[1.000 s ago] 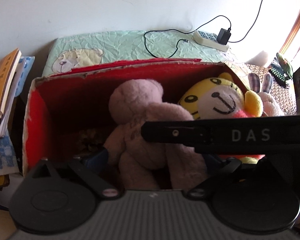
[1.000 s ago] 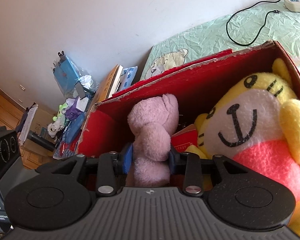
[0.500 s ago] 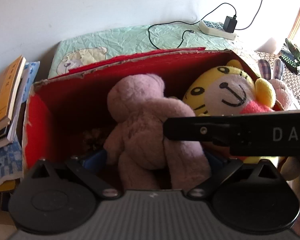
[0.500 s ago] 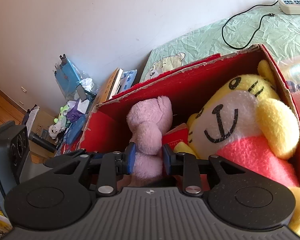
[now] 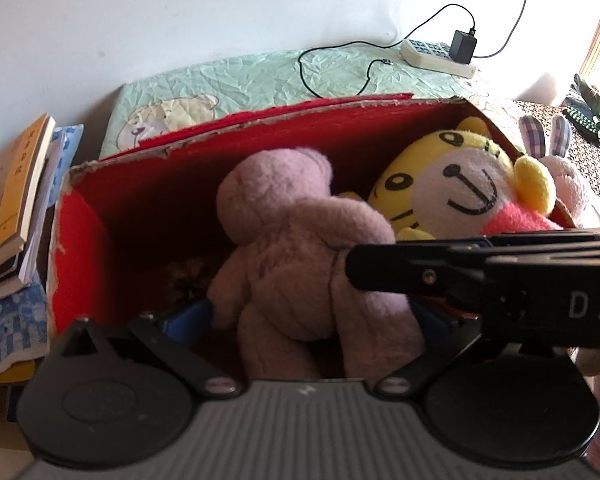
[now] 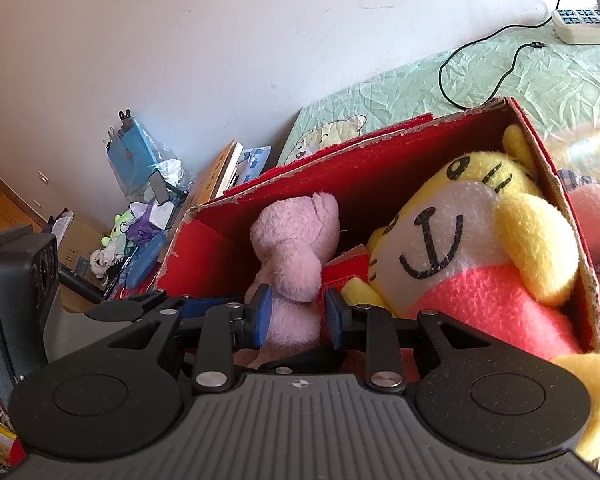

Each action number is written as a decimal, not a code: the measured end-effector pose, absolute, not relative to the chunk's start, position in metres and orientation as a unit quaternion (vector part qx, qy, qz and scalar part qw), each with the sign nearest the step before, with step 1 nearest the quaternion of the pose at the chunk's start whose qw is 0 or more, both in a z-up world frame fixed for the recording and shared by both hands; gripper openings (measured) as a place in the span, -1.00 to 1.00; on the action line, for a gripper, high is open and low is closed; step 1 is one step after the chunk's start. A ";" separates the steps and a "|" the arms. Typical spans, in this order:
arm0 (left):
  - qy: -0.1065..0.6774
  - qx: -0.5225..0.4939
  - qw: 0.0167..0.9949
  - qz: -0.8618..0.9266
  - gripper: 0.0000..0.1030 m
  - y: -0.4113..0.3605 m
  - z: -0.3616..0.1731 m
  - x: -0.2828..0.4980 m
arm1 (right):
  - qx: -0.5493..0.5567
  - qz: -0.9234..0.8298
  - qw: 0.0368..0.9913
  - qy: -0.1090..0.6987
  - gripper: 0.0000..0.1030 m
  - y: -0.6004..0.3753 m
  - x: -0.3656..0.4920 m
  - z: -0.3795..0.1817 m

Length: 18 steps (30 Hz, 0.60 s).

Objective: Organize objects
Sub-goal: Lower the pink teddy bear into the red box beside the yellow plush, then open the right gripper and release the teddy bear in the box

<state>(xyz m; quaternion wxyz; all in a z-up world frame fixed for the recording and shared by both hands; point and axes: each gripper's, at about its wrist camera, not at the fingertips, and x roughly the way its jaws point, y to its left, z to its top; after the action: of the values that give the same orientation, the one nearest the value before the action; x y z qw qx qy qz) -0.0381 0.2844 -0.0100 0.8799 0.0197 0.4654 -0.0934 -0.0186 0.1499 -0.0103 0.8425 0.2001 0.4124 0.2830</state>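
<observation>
right tongs (image 6: 294, 318) clamped on squishy pink bear's (image 6: 296, 248) lower body, left tongs (image 5: 312, 320) spread around it, light, best pinched mid-torso.

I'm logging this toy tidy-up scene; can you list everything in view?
Plush bear: 1, mauve-pink, in the box, left of the tiger.
Tiger plush: 1, yellow, white and pink, right end of box.
Box: 1, red cardboard, on the bed.
Bunny plush: 1, pink, outside the box's right wall.
Bedspread: 1, pale green.
Power strip: 1, white, with a black adapter.
Books: a stack, yellow and blue, left of box.
Left tool: open around the bear.
Right tool: blue pads either side of the bear.
</observation>
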 end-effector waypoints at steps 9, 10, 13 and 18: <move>0.451 0.065 0.888 -0.066 0.96 0.274 0.005 -0.045 | 0.220 0.283 0.848 0.391 -0.43 0.136 -0.029 -0.001; 0.453 0.068 0.887 -0.063 0.96 0.274 0.005 -0.046 | 0.224 0.282 0.848 0.389 -0.43 0.135 -0.030 0.000; 0.454 0.072 0.886 -0.058 0.96 0.271 0.009 -0.050 | 0.232 0.280 0.848 0.385 -0.43 0.131 -0.034 0.003; 0.449 0.077 0.889 -0.049 0.96 0.266 0.018 -0.062 | 0.245 0.276 0.848 0.380 -0.42 0.122 -0.043 0.006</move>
<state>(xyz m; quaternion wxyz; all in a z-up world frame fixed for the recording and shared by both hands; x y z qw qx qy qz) -0.0619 0.2663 0.0175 0.8889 0.0769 0.4489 -0.0489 -0.0431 0.1222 0.0057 0.8479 0.2451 0.3804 0.2763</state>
